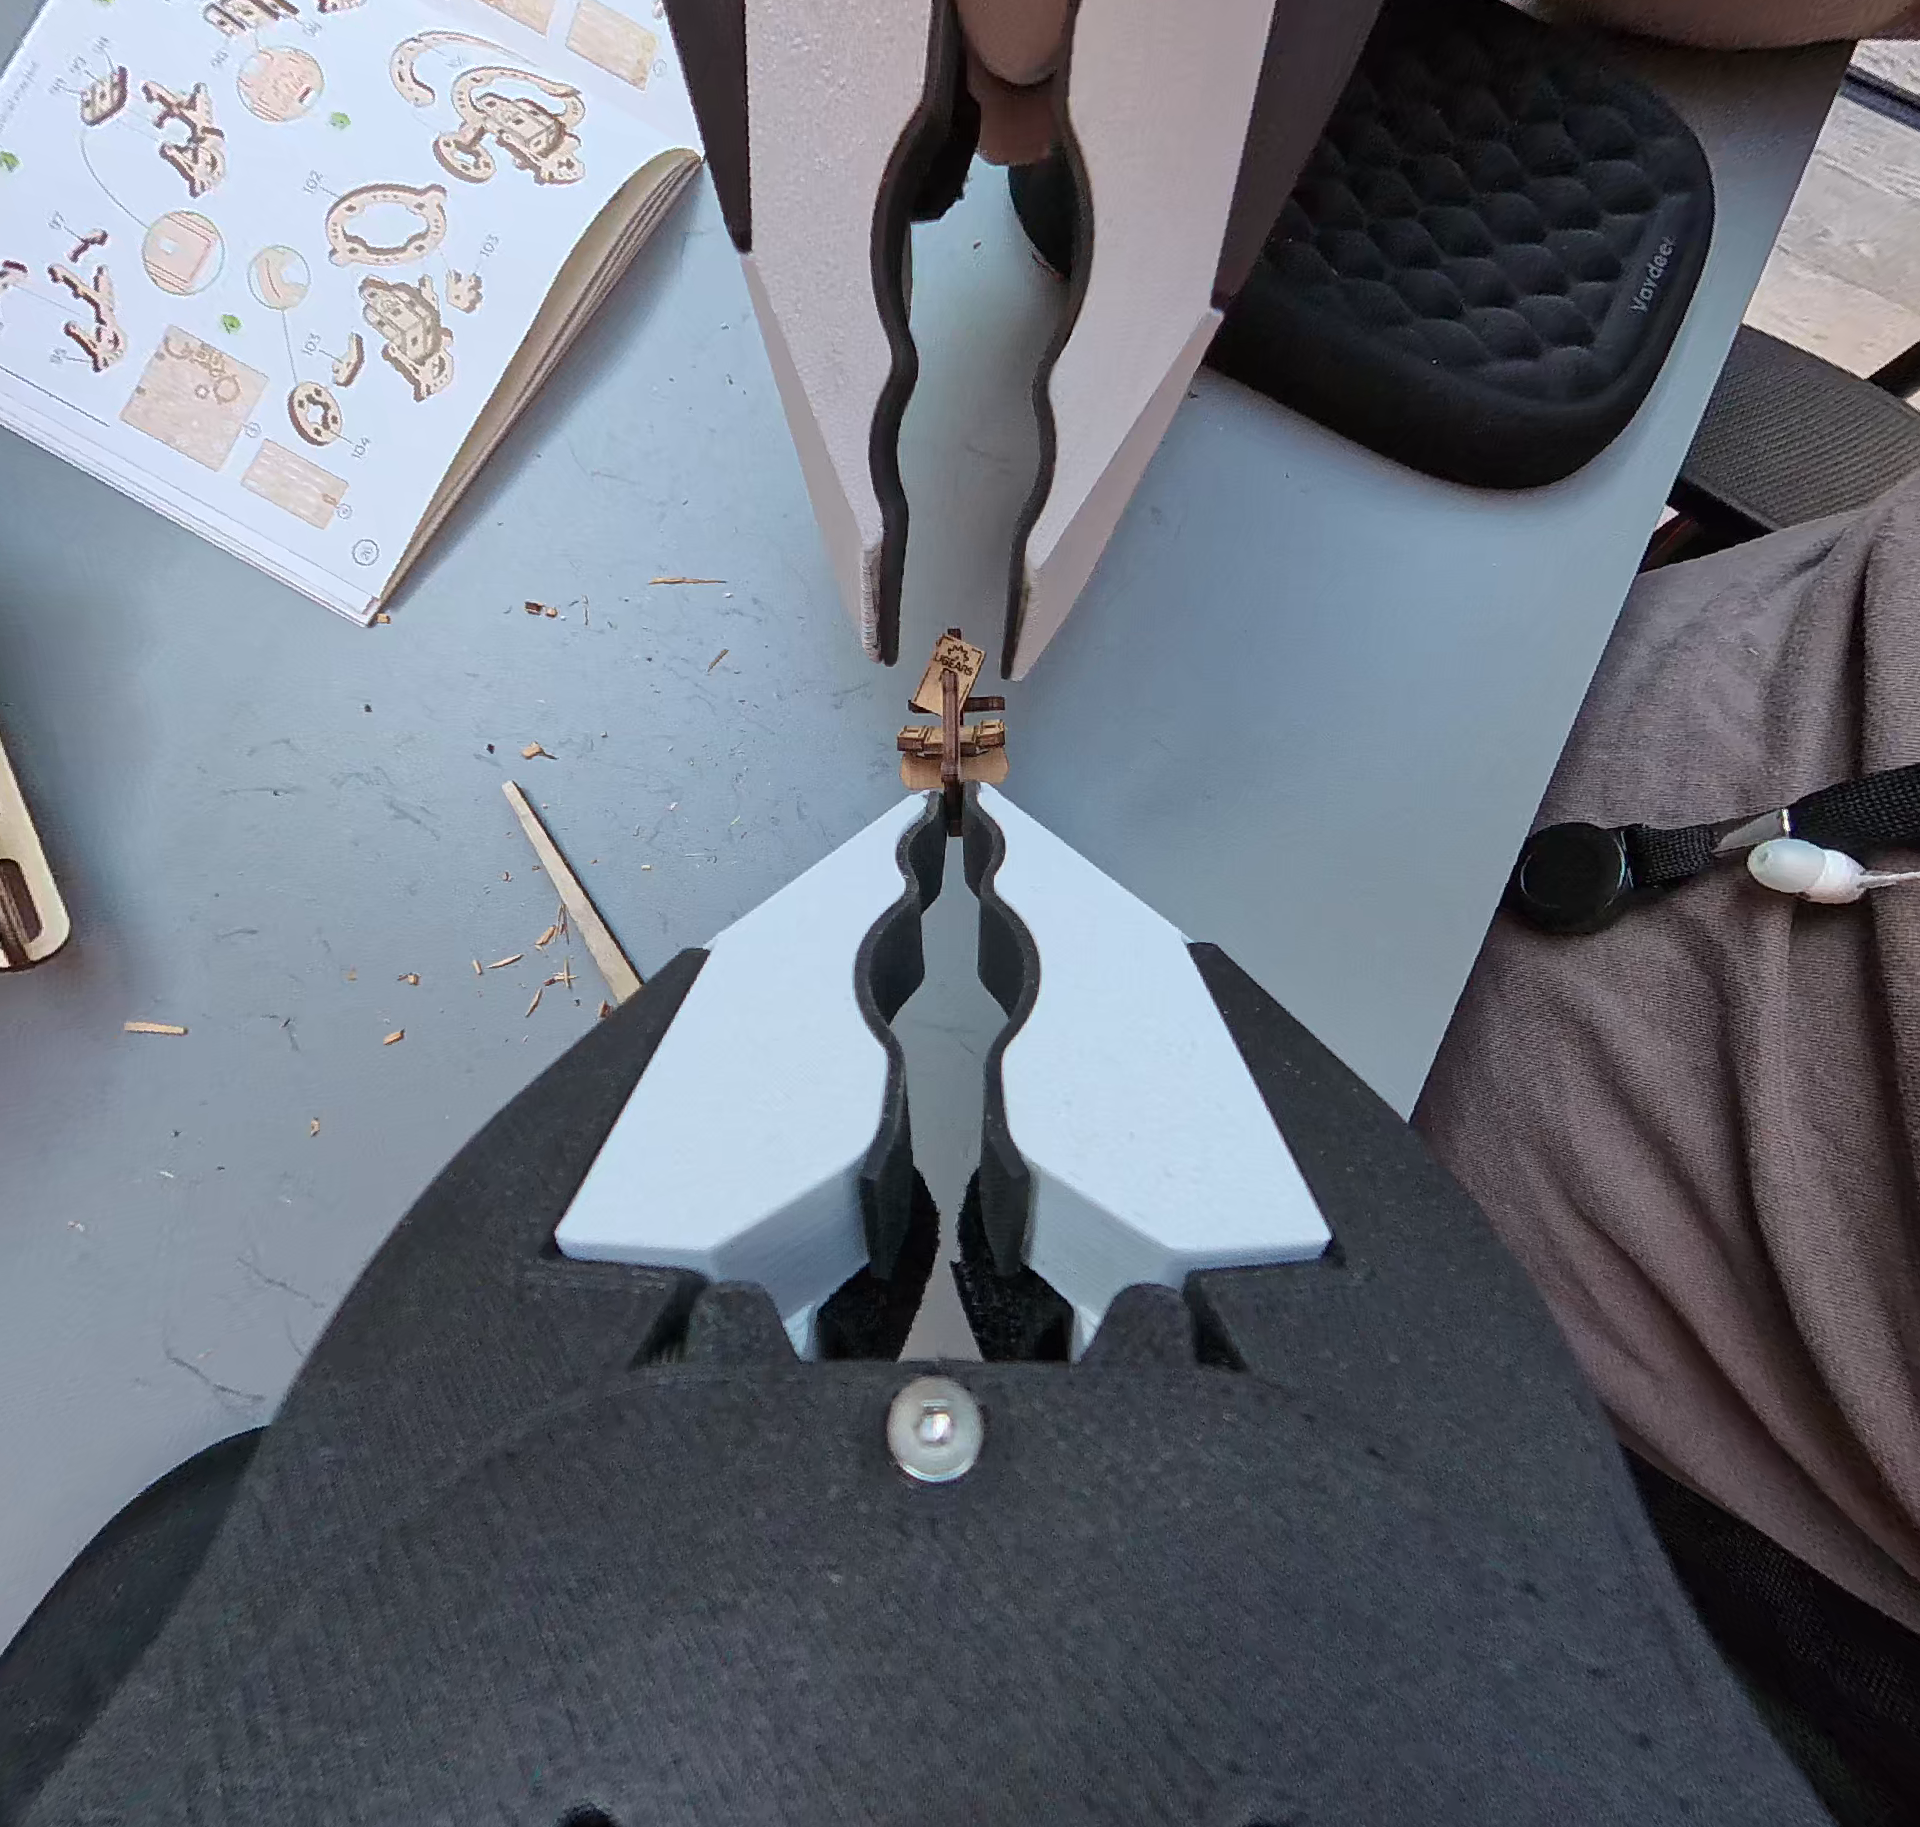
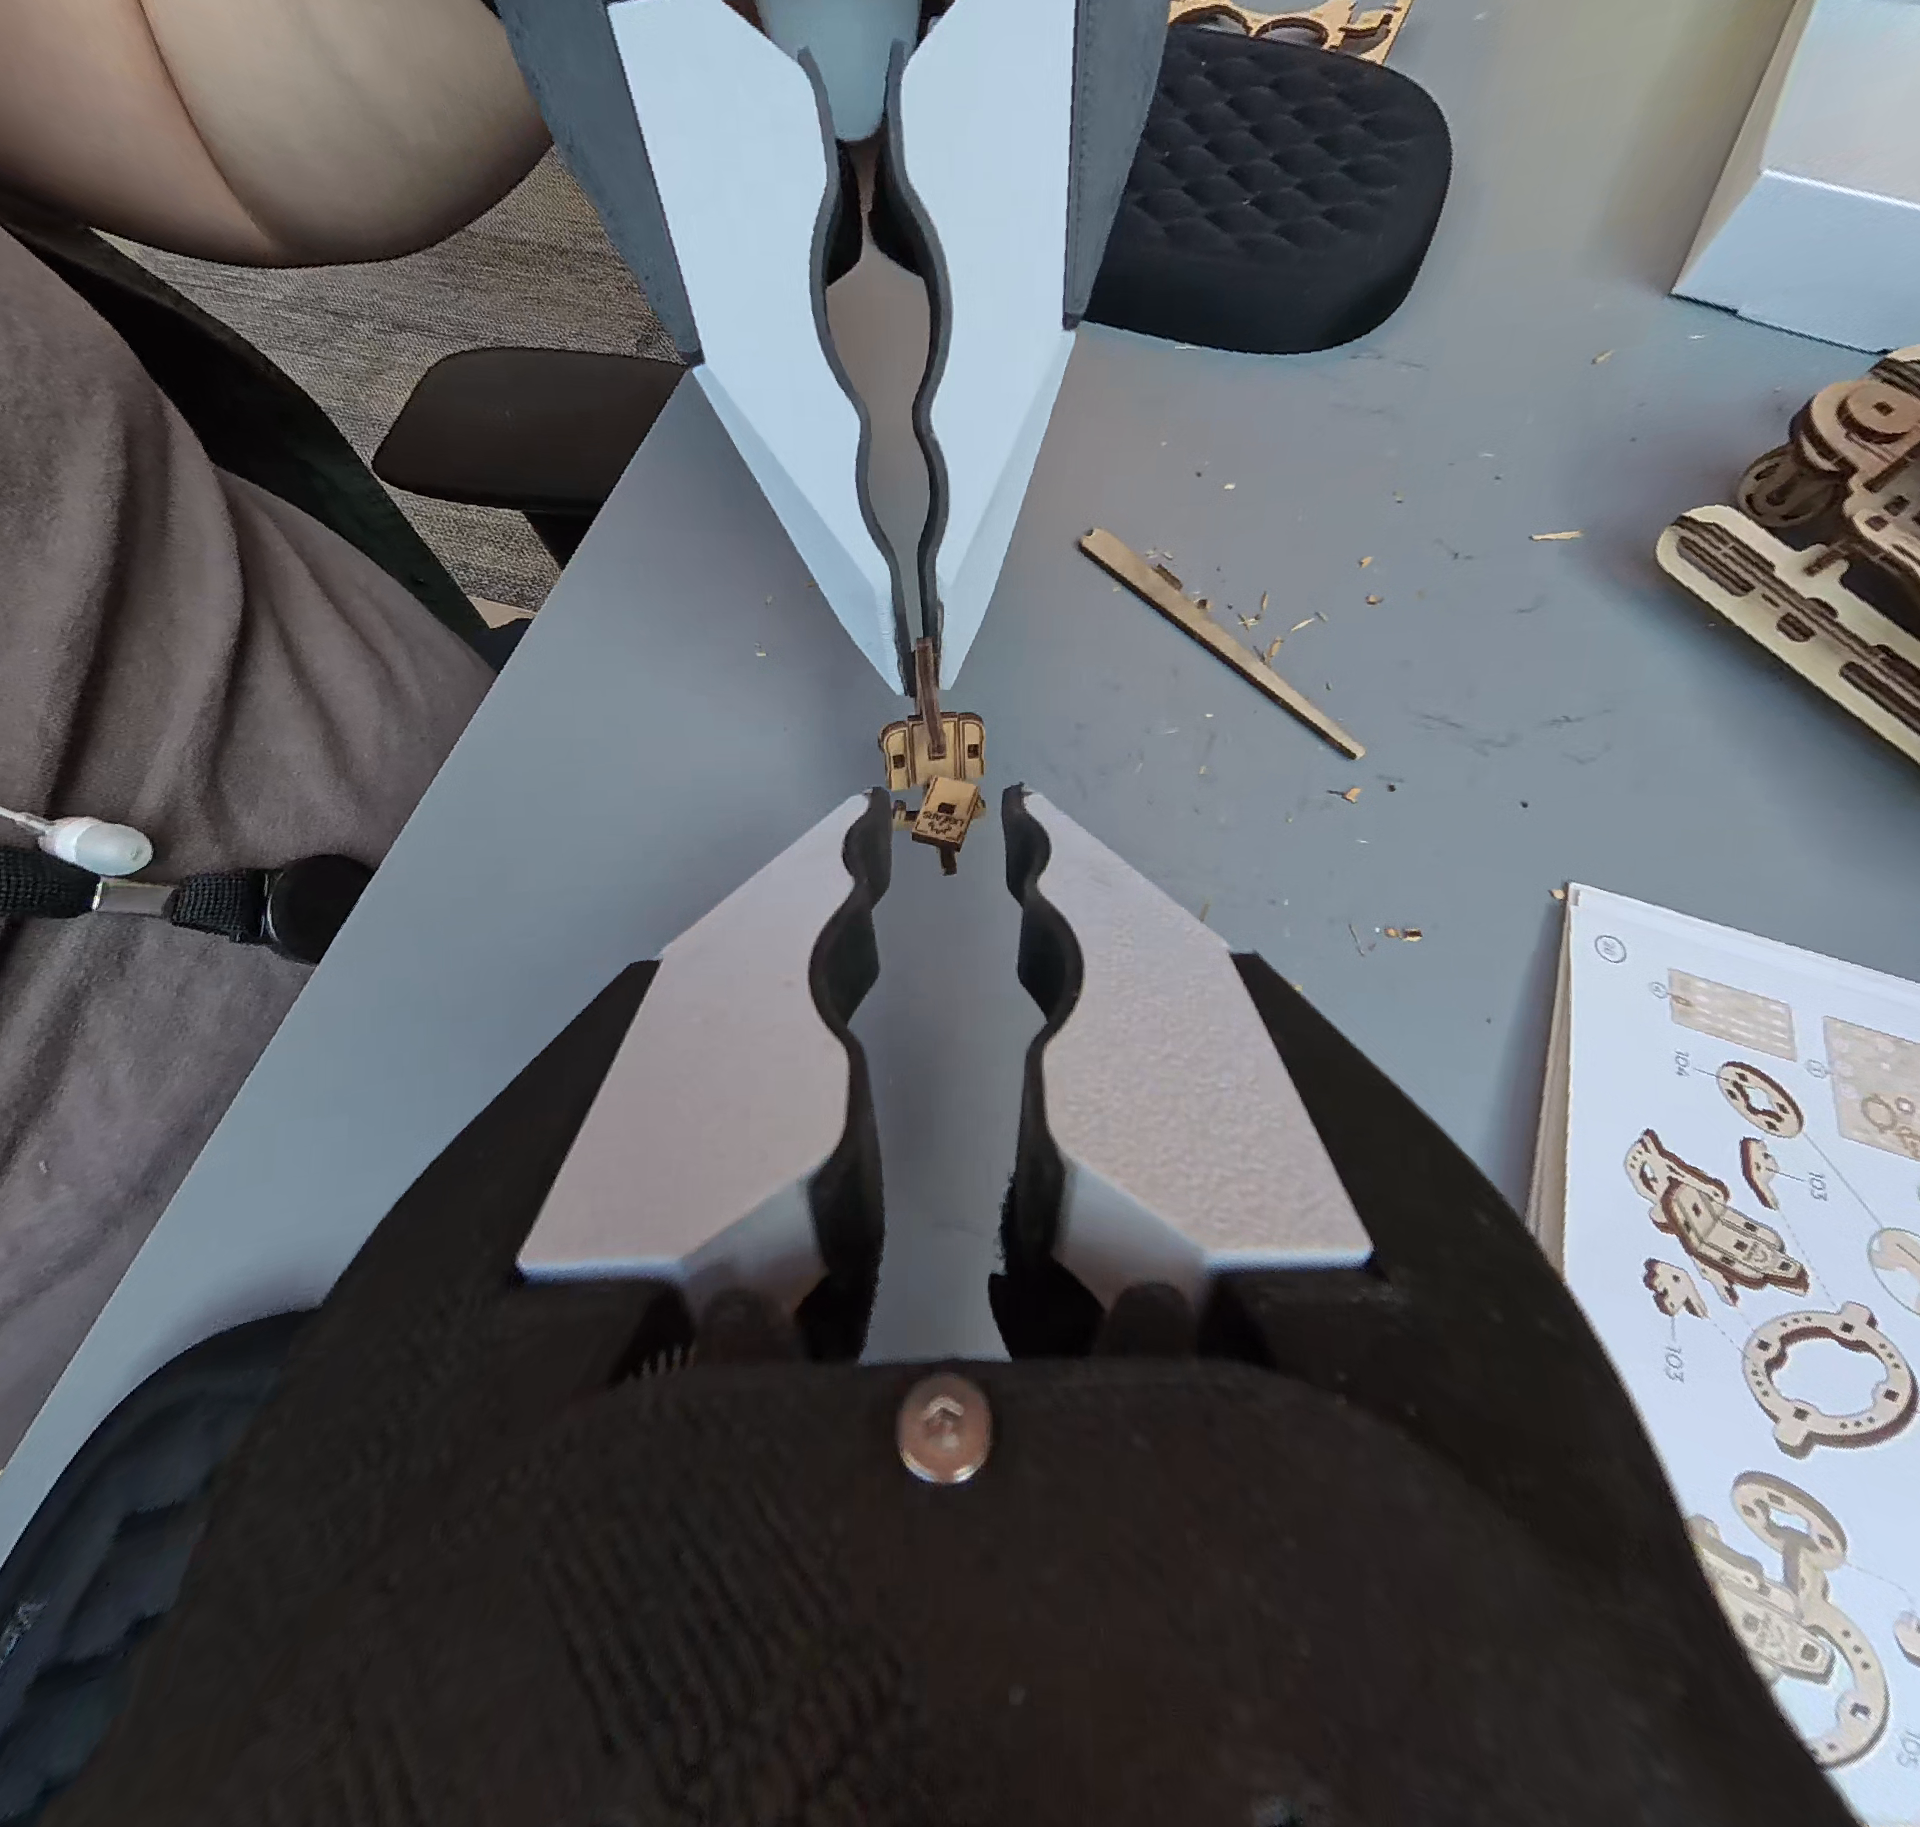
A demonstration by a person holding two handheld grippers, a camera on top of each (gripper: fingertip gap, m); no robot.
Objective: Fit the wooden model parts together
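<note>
Left gripper point(image 1: 954, 813), pale-blue fingers with wavy black pads, is pinched tight on a thin dark tab of the small tan laser-cut wooden sub-assembly point(image 1: 951, 728), held in the air above the grey table point(image 1: 312, 842). Right gripper point(image 2: 943, 809), lavender-grey fingers with black pads, faces it tip to tip; its tongs stand at a narrow gap, with the small engraved plate of the wooden piece just between the tips and no contact visible.

Both sit close to the table's near edge point(image 2: 582, 572); a person's grey-clad lap lies just past it. Open tabletop lies to the far side of the grippers. A thin wooden stick point(image 2: 1221, 641) and scattered chips lie near, apart from the grippers. An open white instruction booklet point(image 1: 291, 250) and a black quilted pad point(image 1: 1455, 260) lie well apart. The partly built brown wooden model point(image 2: 1808, 551) is cut off at the right wrist view's edge.

Hard to make out: the joint between tab and body of the piece. A beige wooden piece at the left wrist view's left edge is mostly cropped.
</note>
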